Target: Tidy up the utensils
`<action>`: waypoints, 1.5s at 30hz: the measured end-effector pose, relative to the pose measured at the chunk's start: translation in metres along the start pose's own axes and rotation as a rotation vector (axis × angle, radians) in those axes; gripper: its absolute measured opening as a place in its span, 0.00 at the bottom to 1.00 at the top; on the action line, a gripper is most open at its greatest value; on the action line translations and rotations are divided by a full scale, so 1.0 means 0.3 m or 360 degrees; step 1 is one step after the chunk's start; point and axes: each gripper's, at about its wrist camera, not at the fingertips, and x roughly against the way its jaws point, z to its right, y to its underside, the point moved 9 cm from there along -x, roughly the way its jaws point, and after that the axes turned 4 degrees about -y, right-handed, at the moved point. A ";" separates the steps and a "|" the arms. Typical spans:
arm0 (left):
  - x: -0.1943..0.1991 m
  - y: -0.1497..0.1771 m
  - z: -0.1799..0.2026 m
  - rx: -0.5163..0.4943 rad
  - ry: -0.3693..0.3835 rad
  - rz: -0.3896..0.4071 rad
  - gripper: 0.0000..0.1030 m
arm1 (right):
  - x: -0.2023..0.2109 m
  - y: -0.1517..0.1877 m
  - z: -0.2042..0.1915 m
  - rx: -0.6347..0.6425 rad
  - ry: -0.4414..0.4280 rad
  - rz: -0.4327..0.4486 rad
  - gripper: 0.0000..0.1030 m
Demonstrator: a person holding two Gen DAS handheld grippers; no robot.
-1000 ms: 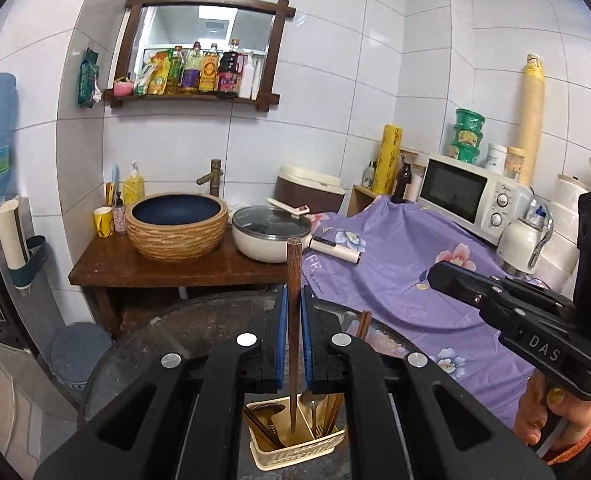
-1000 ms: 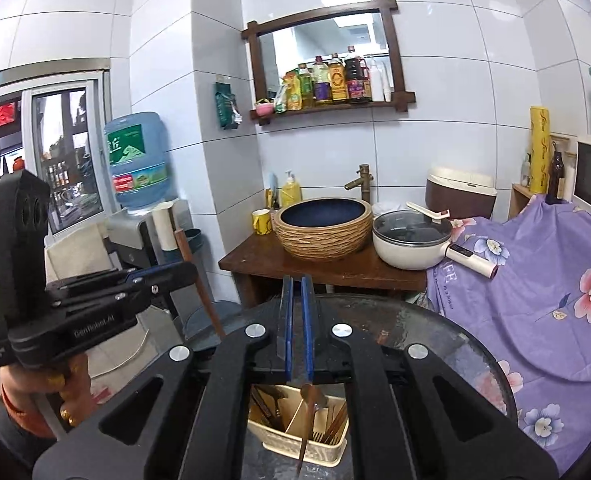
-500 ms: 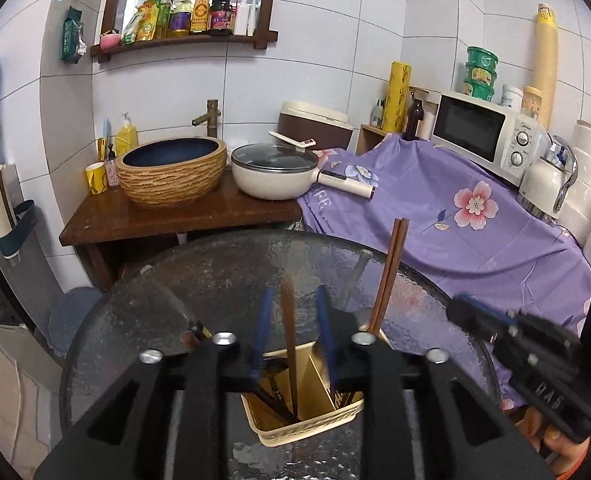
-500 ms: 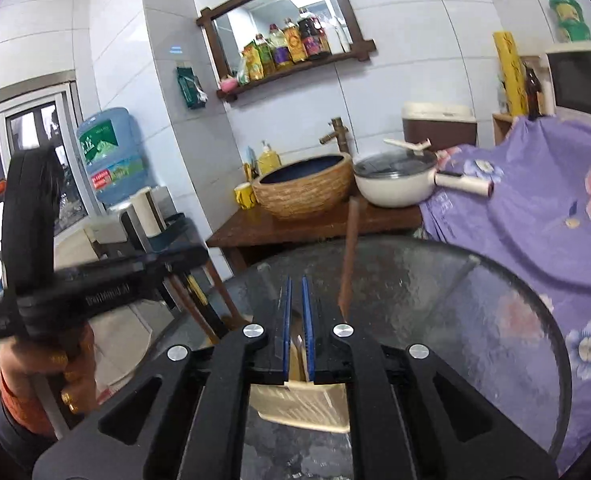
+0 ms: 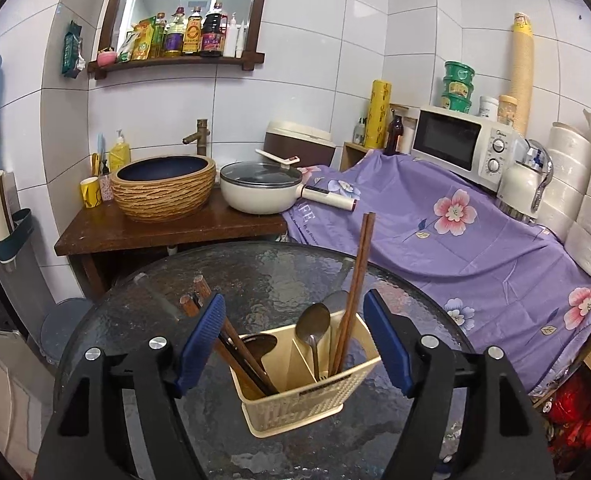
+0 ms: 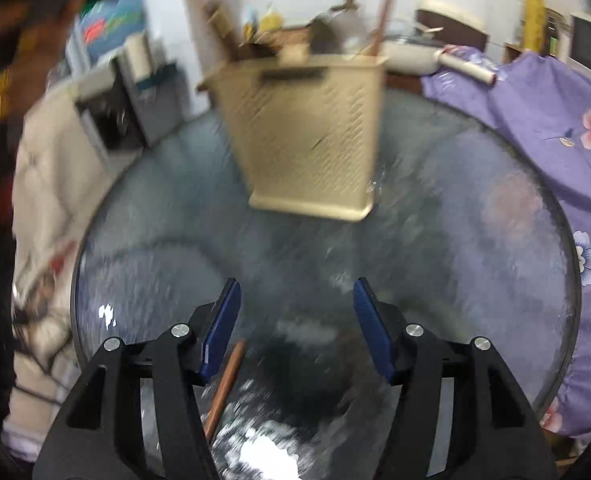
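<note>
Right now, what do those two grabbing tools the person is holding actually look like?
Both look alike. The left gripper has two chunky black plastic arms with silver screw heads, each ending in a flat, ribbed blue pad. The right gripper has the same black arms, silver screws and blue pads. No cables or markings show.

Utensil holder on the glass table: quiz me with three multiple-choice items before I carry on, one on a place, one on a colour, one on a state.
1. Where does the utensil holder stand?
A. on the round glass table
B. on the purple cloth
C. in the sink basin

2. What colour is the holder?
A. blue
B. cream
C. red

3. How do the left gripper jaws stand?
A. shut on a spoon
B. shut on nothing
C. open, nothing clamped

Answers:
1. A, its base rests on the glass top.
2. B, the perforated plastic is pale cream.
3. C, the blue pads stand wide apart on either side of the holder; they have just been opening.
</note>
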 end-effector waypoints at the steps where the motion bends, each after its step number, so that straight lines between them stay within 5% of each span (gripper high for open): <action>1: 0.015 0.009 0.001 0.0001 -0.0001 0.0011 0.73 | -0.008 0.021 -0.024 0.0010 -0.0017 -0.0031 0.58; 6: 0.086 0.092 -0.021 0.0019 -0.0045 0.0043 0.80 | -0.063 0.119 -0.110 0.0107 -0.0001 -0.0183 0.55; 11: 0.120 0.237 -0.087 -0.0008 -0.0212 -0.0008 0.82 | -0.092 0.176 -0.142 0.0130 0.0021 -0.0281 0.46; 19: 0.079 0.527 -0.214 0.0060 -0.0420 -0.0263 0.83 | -0.121 0.235 -0.163 0.0146 0.0057 -0.0346 0.33; 24: 0.042 0.668 -0.249 0.0177 -0.0423 -0.0394 0.83 | -0.126 0.241 -0.176 0.0157 0.0102 -0.0347 0.22; 28: 0.035 0.699 -0.257 0.0189 -0.0455 -0.0413 0.83 | -0.141 0.222 -0.194 0.0159 0.0095 -0.0337 0.10; 38: 0.052 0.693 -0.223 0.0184 -0.0425 -0.0390 0.83 | -0.173 0.148 -0.143 0.0074 -0.0012 -0.0309 0.07; 45: 0.057 0.691 -0.215 0.0221 -0.0398 -0.0383 0.83 | -0.064 -0.001 -0.085 -0.0098 -0.0271 -0.0091 0.07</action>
